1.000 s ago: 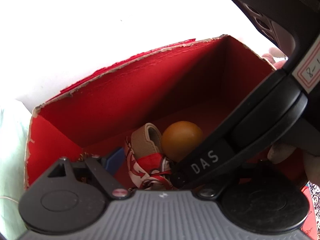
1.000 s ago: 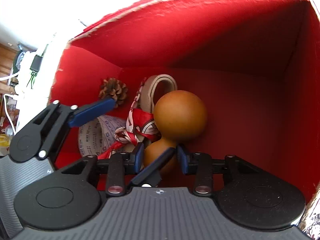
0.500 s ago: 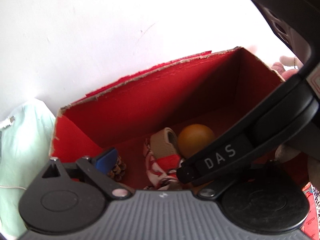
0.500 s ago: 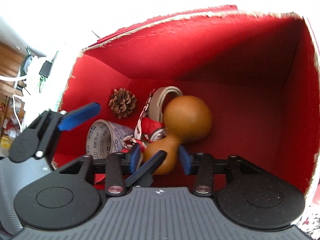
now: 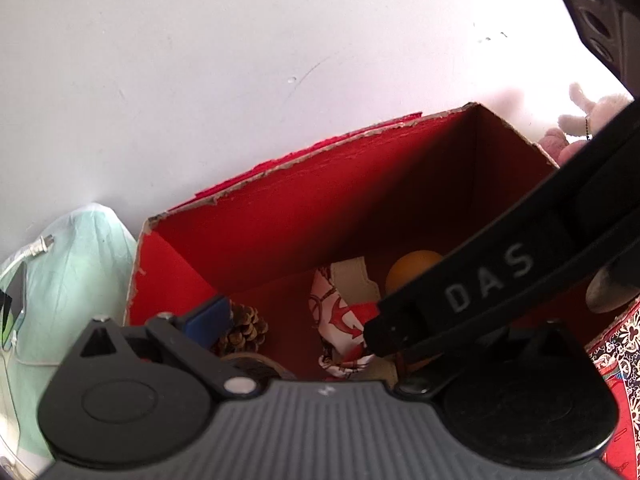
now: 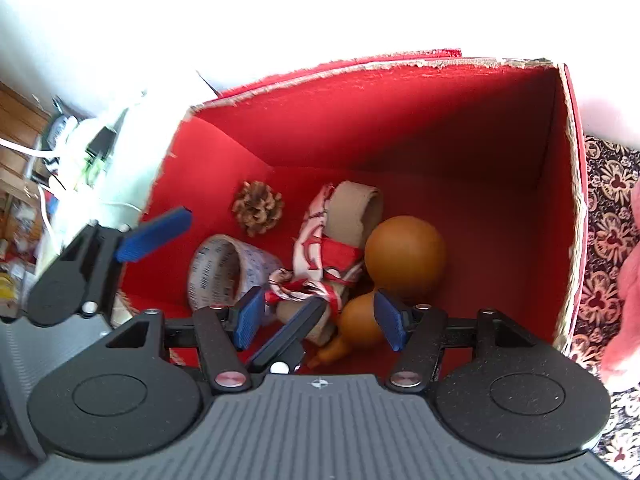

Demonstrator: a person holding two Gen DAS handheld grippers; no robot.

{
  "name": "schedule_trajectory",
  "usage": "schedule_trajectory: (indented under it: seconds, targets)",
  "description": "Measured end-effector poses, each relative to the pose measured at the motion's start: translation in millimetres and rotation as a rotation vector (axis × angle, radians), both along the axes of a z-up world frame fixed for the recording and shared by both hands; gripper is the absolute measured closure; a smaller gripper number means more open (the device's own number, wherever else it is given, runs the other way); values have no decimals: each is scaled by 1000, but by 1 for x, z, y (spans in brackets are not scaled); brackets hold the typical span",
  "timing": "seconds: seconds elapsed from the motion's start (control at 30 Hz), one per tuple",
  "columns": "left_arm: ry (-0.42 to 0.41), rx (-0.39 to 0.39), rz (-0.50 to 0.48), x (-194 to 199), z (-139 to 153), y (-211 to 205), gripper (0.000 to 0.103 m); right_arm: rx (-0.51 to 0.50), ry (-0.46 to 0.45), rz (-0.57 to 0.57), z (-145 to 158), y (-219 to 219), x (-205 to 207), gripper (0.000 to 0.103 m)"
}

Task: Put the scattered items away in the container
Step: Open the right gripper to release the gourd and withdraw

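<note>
A red cardboard box (image 6: 400, 120) holds a pine cone (image 6: 258, 208), a printed tape roll (image 6: 218, 272), a red-and-white scarf (image 6: 320, 256) wrapped on a beige roll, and a brown gourd (image 6: 404, 256). My right gripper (image 6: 320, 322) hangs over the box's near side, jaws opening, with the gourd's small end between the pads but free of them. The left gripper (image 5: 320, 320) is also opening wide above the box (image 5: 320, 220), nothing held. Its blue left pad (image 5: 208, 320) sits by the pine cone (image 5: 242, 328). The right gripper's black body hides its other finger and part of the gourd (image 5: 412, 268).
A pale green cloth (image 5: 72, 260) with a white cable lies left of the box. A pink plush toy (image 6: 624, 280) and a patterned cloth (image 6: 604, 240) are to the right. A white wall stands behind, with cluttered wooden shelves (image 6: 20, 140) far left.
Both grippers have drawn back and up from the box. The right jaws have spread off the gourd's neck, which now lies loose. The left jaws have widened, and the pine cone has come into view.
</note>
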State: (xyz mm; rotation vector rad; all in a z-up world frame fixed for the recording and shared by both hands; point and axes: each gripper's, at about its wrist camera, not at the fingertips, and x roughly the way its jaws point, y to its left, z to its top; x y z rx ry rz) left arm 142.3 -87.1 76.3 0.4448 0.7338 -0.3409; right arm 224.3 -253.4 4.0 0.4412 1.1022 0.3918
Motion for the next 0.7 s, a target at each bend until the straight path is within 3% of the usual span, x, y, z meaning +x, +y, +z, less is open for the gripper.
schedule_trajectory:
  seconds: [0.07, 0.2, 0.23, 0.27, 0.4, 0.5, 0.7]
  targets:
    - [-1, -7, 19, -22, -4, -28, 0, 35, -33, -43, 2, -5, -7, 40]
    - [-17, -88, 57, -30, 16, -8, 0, 127, -124, -156, 12, -22, -28, 41]
    - [-21, -116, 68, -20, 4, -21, 0, 135, -149, -173, 16, -23, -34, 41]
    - [-25, -144, 80, -8, -7, -24, 0, 134, -177, -185, 21, -24, -41, 40]
    - [-31, -262, 108, -18, 5, -10, 0, 146, -288, -215, 32, -26, -68, 40]
    - [-34, -329, 95, -33, 11, -5, 0, 150, -426, -239, 37, -27, -99, 40]
    - [-50, -383, 84, -71, 13, 2, 0, 106, -570, -279, 22, -19, -146, 40]
